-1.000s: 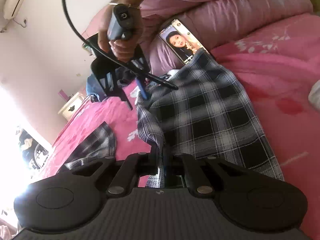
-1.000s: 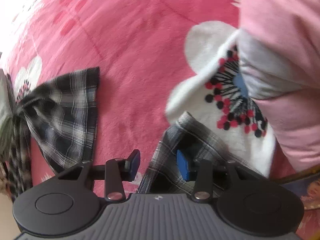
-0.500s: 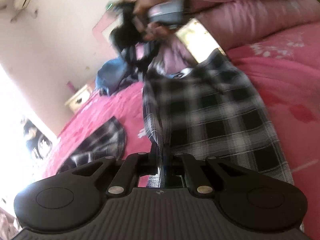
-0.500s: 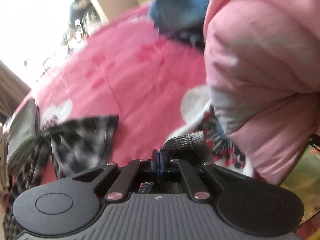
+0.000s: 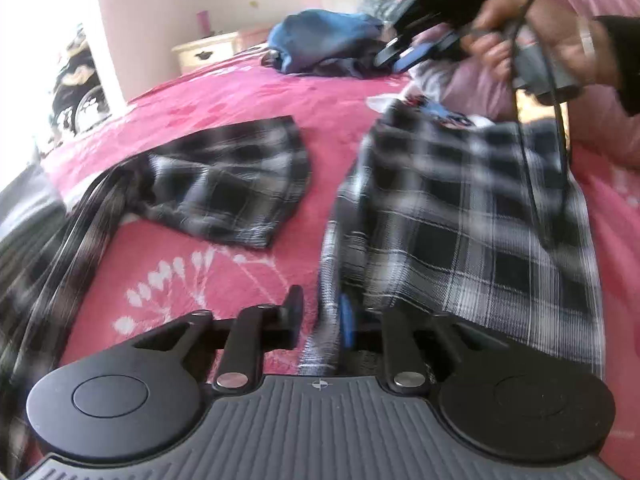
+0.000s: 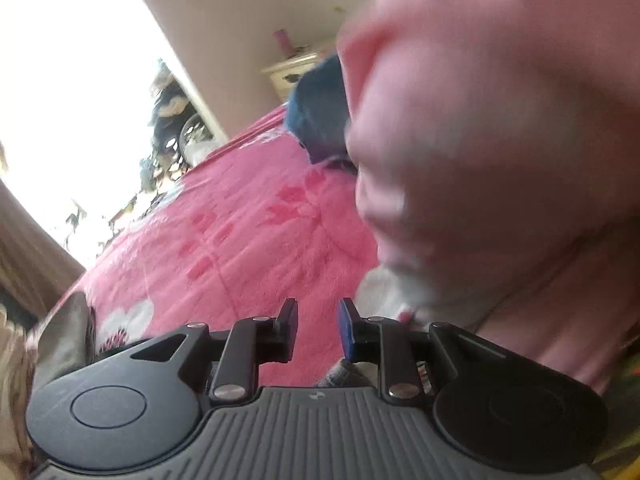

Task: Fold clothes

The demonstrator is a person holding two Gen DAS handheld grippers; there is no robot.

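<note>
- Letting go now with the left gripper (image 5: 320,316); jaws opening, after being shut tight on the edge of the plaid cloth a moment ago; cloth edge hanging in the gap, brushing the blue pad, no longer squeezed.
- Opening too with the right gripper (image 6: 318,326); nothing between its jaws, only a grey scrap of cloth showing below them; lifted up beside the pink pillow (image 6: 500,140).
- Lying flat on the pink bed (image 5: 240,96) now, the folded part of the plaid cloth (image 5: 472,208); other end (image 5: 224,188) spread well apart to the left.
- Looking like one fold finished; still needing a new grab for the loose end.
</note>
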